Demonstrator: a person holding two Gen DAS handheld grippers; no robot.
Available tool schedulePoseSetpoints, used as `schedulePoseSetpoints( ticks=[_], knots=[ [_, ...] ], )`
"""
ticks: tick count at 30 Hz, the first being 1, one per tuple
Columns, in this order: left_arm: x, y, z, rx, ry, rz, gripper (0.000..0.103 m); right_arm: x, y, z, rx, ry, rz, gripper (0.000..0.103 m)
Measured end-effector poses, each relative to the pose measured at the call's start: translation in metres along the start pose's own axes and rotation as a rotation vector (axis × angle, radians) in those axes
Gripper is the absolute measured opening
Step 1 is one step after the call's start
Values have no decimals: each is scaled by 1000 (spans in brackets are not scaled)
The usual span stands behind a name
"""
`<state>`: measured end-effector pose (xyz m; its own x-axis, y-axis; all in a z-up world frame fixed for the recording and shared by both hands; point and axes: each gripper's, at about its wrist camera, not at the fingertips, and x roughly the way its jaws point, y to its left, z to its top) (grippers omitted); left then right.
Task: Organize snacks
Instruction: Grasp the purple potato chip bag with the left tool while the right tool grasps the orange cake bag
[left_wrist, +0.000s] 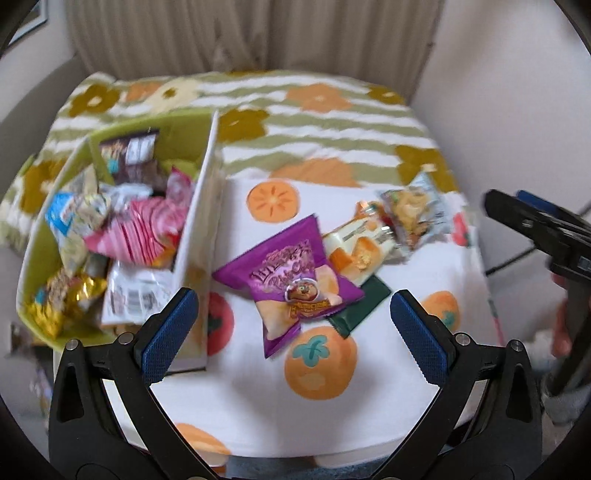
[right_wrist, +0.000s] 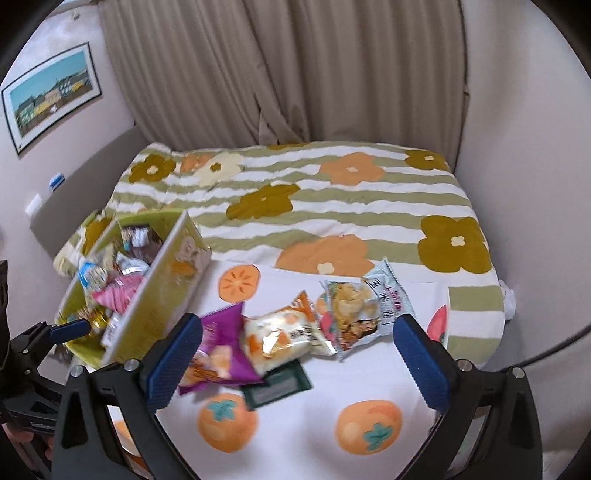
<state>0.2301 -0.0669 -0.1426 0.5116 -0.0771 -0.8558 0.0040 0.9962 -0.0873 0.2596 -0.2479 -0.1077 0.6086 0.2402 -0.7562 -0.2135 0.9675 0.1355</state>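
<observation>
Both claws, left (left_wrist: 293, 332) and right (right_wrist: 297, 356), hang wide open and empty above a purple chip bag (left_wrist: 295, 278) on the fruit-print table (left_wrist: 369, 424), beside a snack-filled green box (left_wrist: 195, 206).

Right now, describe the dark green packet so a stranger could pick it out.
On the white fruit-print cloth, right of the green snack box, lie four loose packets. The dark green packet is the flat one, mostly tucked under the purple chip bag and the orange-and-white bag; it is the only dark, plain wrapper.
</observation>
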Motion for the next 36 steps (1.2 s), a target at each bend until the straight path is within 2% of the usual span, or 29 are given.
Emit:
schedulePoseSetpoints(
  ticks=[10, 19, 25, 28, 29, 32, 36],
  knots=[
    [77, -18, 8, -115, 83, 150, 103, 58, -27, -6, -32, 93, 97, 103],
    [129, -18, 3, -142, 149, 226, 103, 100, -28, -11, -65, 137, 150, 103],
    [151, -5, -5, -189, 203, 208, 103, 123, -19, -14, -96, 173, 175, 103],
    [157, 5, -10, -228, 216, 161, 102, 133, -12, -16, -124, 193, 183, 103],
    [158, 7, -11, -239, 218, 140, 93, 136, -9, -16, -135, 197, 186, 103],
    [160, 9, -13, -245, 224, 106, 82, 143, -1, -18, -182, 207, 189, 103],
    [156, 7, -15, -238, 213, 98, 75, 153, 10, -21, -251, 218, 189, 103]
  ],
)
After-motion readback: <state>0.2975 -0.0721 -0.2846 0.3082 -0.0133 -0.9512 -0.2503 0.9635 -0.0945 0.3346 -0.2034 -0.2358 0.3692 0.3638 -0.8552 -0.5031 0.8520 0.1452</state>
